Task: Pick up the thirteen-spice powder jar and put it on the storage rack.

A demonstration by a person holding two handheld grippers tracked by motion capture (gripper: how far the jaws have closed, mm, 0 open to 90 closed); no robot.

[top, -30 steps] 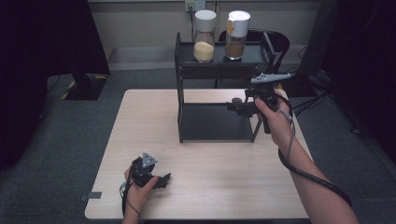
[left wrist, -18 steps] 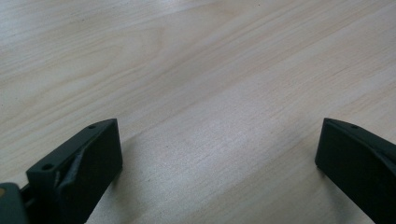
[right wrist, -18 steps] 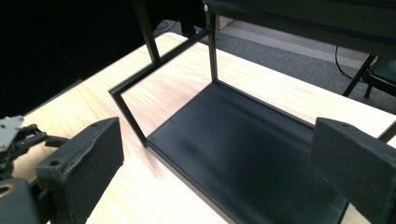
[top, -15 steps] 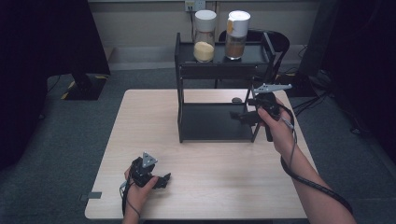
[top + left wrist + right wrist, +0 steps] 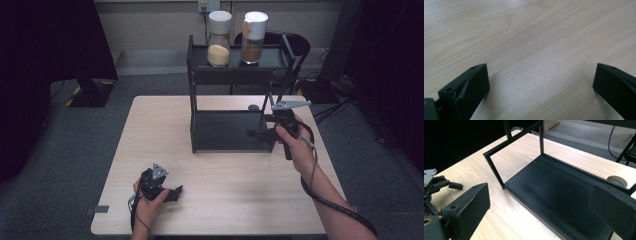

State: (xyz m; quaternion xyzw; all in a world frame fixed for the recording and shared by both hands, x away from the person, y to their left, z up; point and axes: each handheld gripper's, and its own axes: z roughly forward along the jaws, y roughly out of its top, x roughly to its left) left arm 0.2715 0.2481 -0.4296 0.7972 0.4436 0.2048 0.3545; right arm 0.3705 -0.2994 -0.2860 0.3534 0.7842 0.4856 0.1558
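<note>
- R gripper (image 5: 261, 133): jaws spread wide, nothing btwn them. In its own view they frame the bare lower shelf (image 5: 564, 195) of the black rack (image 5: 200, 127); gripper sits at the rack's front right corner, low.
- L gripper (image 5: 172, 192): jaws spread too, empty, resting on the table (image 5: 529, 32) near the person's edge, well apart from the rack.
- Two jars on the top shelf: pale-filled jar (image 5: 219, 32) and brown-filled jar (image 5: 253, 31), side by side, upright, white lids on.
- Small round disc (image 5: 616, 180) on the table just behind the rack; can't tell what it is.
- Progress, my read: both jars look already placed up top, lower shelf empty. R hand seems done w/ placing or about to pull clear; little or nothing left, though I can't rule out a further item.
</note>
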